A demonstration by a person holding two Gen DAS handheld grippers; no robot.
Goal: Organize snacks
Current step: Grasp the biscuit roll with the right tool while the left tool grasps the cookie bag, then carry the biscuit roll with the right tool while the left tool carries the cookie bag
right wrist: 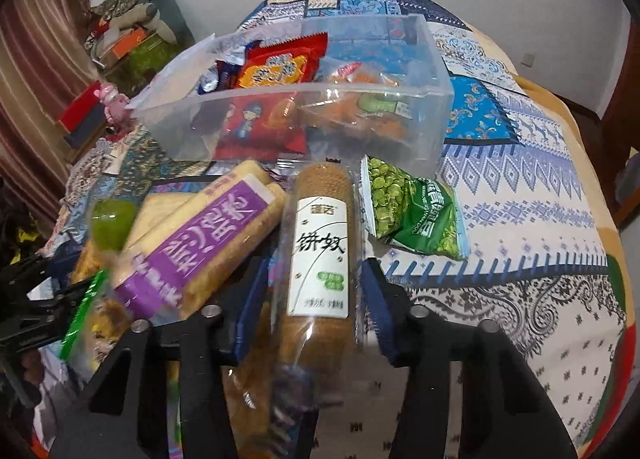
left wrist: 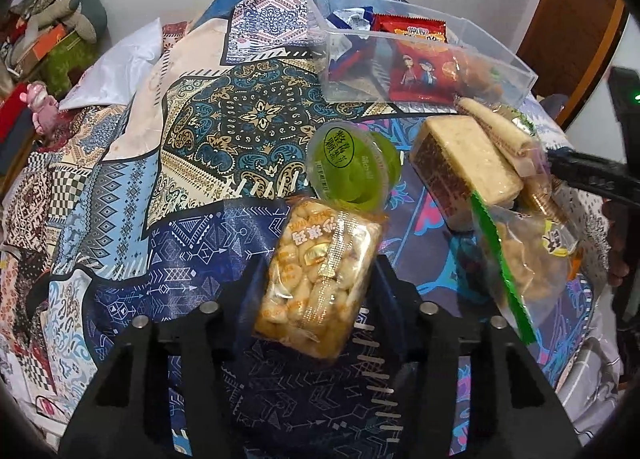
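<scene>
Gripping a clear-wrapped pack of puffed golden snack pieces (left wrist: 318, 283), the left gripper (left wrist: 316, 291) is clamping it between both fingers, the pack sticking forward over the patterned quilt (left wrist: 192, 139). The right gripper (right wrist: 312, 299) is closing on a tall sleeve of round brown biscuits (right wrist: 320, 255) with a white label; the blue pads (right wrist: 380, 311) are sitting right at the wrapper's sides, so it is reading as a grip. The clear plastic bin (right wrist: 400, 127) is sitting beyond both tools, already holding a red snack packet (right wrist: 276, 71), a blue-and-white wrapper and an orange bag. Loose items are lying in front of the bin: a green jelly cup (left wrist: 352, 167), a purple-labelled pack of wafer rolls (right wrist: 208, 243) leaning over a pale bar (left wrist: 468, 163), a green pea bag (right wrist: 416, 215) just right of the biscuits, and a zip bag with a green strip (left wrist: 516, 259) holding fried pieces. Clutter is piling up at the far left wall.
</scene>
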